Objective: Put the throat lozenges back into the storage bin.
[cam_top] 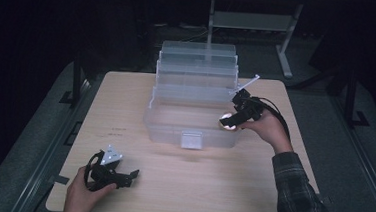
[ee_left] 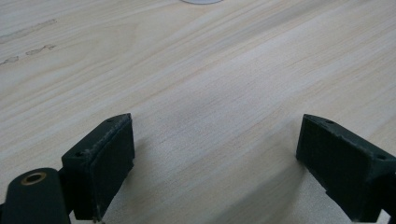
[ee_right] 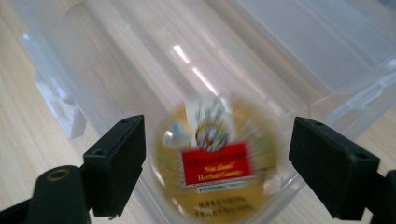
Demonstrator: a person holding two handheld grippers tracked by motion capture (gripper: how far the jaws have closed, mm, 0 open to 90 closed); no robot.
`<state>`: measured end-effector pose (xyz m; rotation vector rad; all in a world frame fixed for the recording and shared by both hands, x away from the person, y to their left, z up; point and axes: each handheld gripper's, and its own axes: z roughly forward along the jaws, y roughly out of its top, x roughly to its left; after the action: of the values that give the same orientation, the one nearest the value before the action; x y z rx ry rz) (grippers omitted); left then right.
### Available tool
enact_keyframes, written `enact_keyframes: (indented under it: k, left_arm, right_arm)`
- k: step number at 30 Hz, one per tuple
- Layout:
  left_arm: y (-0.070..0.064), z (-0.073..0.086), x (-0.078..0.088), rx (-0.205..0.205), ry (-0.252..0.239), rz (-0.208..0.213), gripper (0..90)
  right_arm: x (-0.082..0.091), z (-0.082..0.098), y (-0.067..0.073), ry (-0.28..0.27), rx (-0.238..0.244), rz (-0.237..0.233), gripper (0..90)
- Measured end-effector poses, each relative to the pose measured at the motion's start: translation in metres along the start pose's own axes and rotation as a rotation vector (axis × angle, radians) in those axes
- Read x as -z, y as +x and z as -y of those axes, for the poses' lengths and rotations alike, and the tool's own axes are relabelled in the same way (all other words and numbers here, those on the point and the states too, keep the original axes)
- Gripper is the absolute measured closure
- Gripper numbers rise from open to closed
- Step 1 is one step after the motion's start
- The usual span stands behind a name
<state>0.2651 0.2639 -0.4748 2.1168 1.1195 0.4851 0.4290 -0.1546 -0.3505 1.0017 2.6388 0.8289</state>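
hovering at the right front corner of a clear plastic organiser box (cam_top: 191,121), the right claw (cam_top: 227,121) points down into the box's bottom compartment with a round gold-labelled container (ee_right: 217,161) between its jaws. in the right claw's own view the container is blurred, carries a red label on a gold face, and sits inside the box close to the near wall; there is a gap between each black pad and the container's sides, so the jaws stand open around it and are not pressing on it. in the high view only a small white-lit patch of it shows at the claw tip. the box stands in the middle of the wooden worktop (cam_top: 181,180), its tiered trays stepped up and back behind the open bottom, a latch on its front wall. the left claw (cam_top: 133,174) lies low on the worktop near the front left corner, well apart from the box, held by the left hand (cam_top: 82,191); its jaws are spread wide with bare wood between them.
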Motion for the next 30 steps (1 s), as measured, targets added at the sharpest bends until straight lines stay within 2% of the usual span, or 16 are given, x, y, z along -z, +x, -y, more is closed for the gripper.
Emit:
enact_keyframes:
  k: [9,15,20,30]
  left_arm:
    - [0.000,0.000,0.000,0.000,0.000,0.000,10.5]
    - [0.000,0.000,0.000,0.000,0.000,-0.001,10.5]
    - [0.000,0.000,0.000,0.001,-0.002,-0.001,10.5]
    - [0.000,0.000,0.000,0.001,-0.002,-0.002,10.6]
  right_arm:
    - [0.010,0.002,0.001,-0.020,-0.009,0.007,17.1]
    - [0.021,0.009,0.000,-0.041,-0.015,0.031,11.3]
    - [0.028,0.019,0.002,-0.072,-0.030,0.048,2.5]
    - [0.034,0.046,0.009,-0.080,-0.042,0.053,2.1]
